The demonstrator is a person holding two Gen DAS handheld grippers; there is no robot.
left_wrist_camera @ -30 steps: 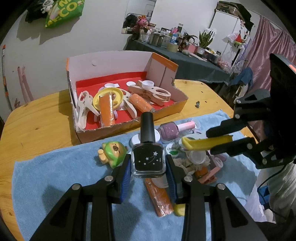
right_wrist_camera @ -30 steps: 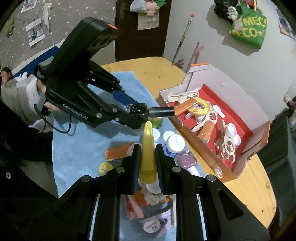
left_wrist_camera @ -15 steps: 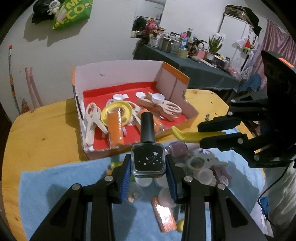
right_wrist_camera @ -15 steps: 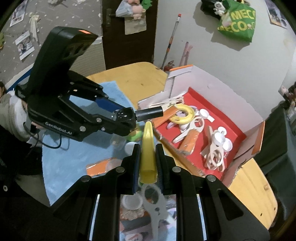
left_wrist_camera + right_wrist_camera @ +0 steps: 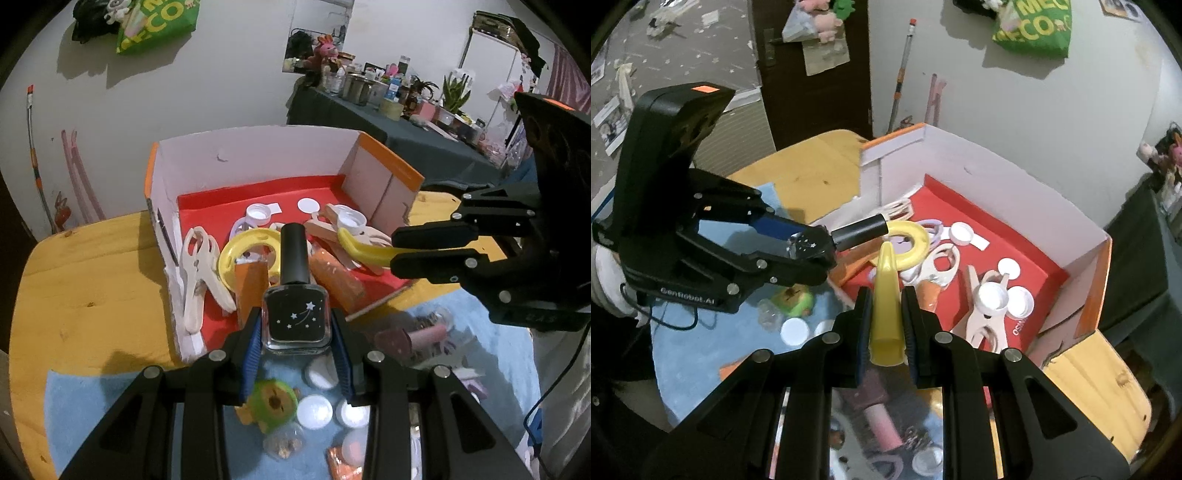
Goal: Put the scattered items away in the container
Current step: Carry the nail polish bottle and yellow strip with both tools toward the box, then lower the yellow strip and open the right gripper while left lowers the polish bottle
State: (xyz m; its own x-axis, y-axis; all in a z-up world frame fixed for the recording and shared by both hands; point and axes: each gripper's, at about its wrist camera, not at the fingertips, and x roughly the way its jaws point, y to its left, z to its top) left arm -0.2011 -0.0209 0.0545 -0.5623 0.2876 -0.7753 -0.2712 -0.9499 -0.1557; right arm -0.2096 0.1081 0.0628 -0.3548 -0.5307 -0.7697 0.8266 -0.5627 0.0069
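Observation:
My left gripper [image 5: 295,325] is shut on a black nail polish bottle [image 5: 295,317] with white stars, held above the near edge of the open cardboard box [image 5: 258,155] with a red floor. The bottle also shows in the right wrist view [image 5: 846,236]. My right gripper [image 5: 885,325] is shut on a yellow curved piece [image 5: 884,299], held over the box's near right side; it shows in the left wrist view too [image 5: 365,249]. The box holds wooden clips [image 5: 197,266], a yellow ring [image 5: 255,251], orange tubes and white caps.
A blue towel [image 5: 92,398] on the wooden table [image 5: 81,288] carries a green toy [image 5: 273,402], white caps [image 5: 314,411], a pink nail polish bottle [image 5: 410,338] and other small items. A wall stands behind the box. A cluttered dark table stands at the back right.
Both grippers have risen and moved forward from over the towel to the box, each still holding its item. The box looks nearer and larger.

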